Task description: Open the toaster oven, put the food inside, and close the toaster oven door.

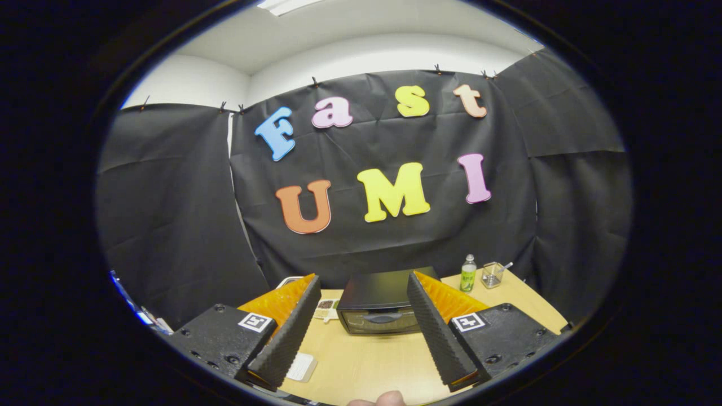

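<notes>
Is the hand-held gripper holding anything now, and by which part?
Nothing is held. The hand-held gripper is open, its fingers wide apart above the table, with the closed toaster oven beyond them.

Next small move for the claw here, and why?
Probably advance and lower the open claw toward the handle on the black toaster oven. Its door looks closed, the oven sits beyond the fingers on the light wooden table, and nothing is held.
</notes>
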Available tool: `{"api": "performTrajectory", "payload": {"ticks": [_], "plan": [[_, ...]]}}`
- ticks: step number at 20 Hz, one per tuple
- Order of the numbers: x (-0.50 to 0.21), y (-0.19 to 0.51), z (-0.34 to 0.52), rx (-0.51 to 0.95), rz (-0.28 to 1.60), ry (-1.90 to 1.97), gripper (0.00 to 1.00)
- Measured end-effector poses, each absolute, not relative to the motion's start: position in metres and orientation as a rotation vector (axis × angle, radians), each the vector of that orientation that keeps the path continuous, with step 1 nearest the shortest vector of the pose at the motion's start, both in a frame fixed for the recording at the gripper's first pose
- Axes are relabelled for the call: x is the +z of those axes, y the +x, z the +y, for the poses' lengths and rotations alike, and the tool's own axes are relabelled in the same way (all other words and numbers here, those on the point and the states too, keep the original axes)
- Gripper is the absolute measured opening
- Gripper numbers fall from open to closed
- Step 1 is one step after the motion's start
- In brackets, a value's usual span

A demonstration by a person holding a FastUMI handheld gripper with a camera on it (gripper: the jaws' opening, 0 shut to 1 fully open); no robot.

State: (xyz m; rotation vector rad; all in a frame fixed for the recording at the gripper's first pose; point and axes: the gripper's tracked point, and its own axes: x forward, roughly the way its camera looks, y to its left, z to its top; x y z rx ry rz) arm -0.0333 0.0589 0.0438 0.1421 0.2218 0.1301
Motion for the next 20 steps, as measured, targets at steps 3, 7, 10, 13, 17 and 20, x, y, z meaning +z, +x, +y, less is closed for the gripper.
{"api": "performTrajectory", "payload": {"ticks": [3,7,10,13,17,20], "plan": [[0.043,-0.034,0.062,0.137,0.224,0.136,1.00],[0.043,-0.036,0.064,0.139,0.227,0.128,1.00],[0.043,-0.039,0.063,0.136,0.228,0.131,1.00],[0.047,-0.039,0.062,0.133,0.219,0.133,1.00],[0.046,-0.041,0.059,0.120,0.221,0.130,1.00],[0.049,-0.043,0.050,0.079,0.208,0.137,1.00]]}}
